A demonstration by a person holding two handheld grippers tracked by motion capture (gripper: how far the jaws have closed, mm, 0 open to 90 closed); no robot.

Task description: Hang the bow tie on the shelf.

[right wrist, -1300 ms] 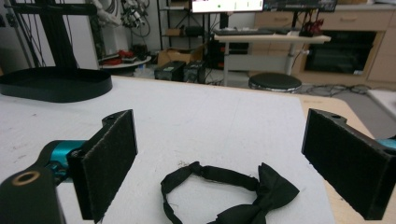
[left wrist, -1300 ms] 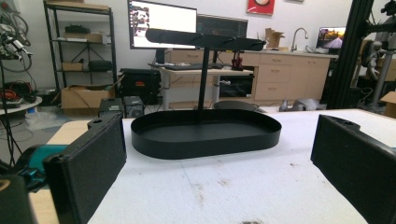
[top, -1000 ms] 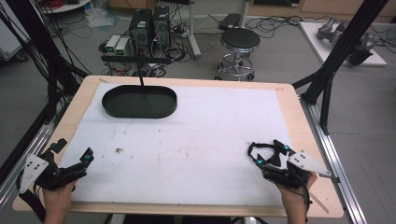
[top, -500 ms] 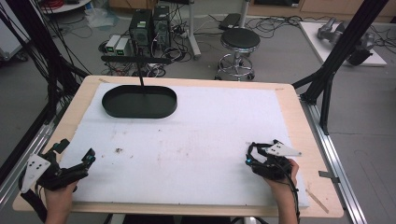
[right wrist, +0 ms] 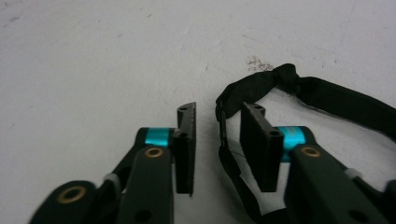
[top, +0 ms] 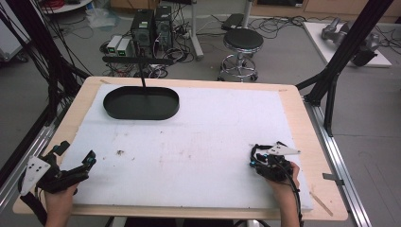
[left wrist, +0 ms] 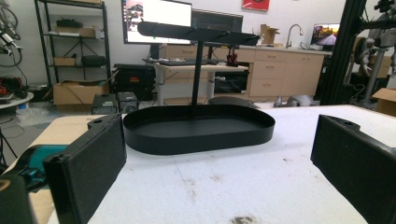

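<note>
Right tool [right wrist: 217,140] sits low on the counter [top: 198,142], jaws narrowed around a black strap [right wrist: 299,91] but not yet gripping, so I judge pinching comes next, while my left tool [left wrist: 219,168] gapes wide, empty, facing the black tray [left wrist: 198,128].

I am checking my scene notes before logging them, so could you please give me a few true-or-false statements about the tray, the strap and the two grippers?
1. The black oval tray sits at the far left of the white mat. True.
2. The tray holds several objects. False: its basin is empty in the left gripper view.
3. The left gripper has its jaws spread wide. True.
4. A black strap lies on the mat by the right gripper. True.
5. The right gripper is at the tray. False: it is near the mat's front right corner, far from the tray.
</note>
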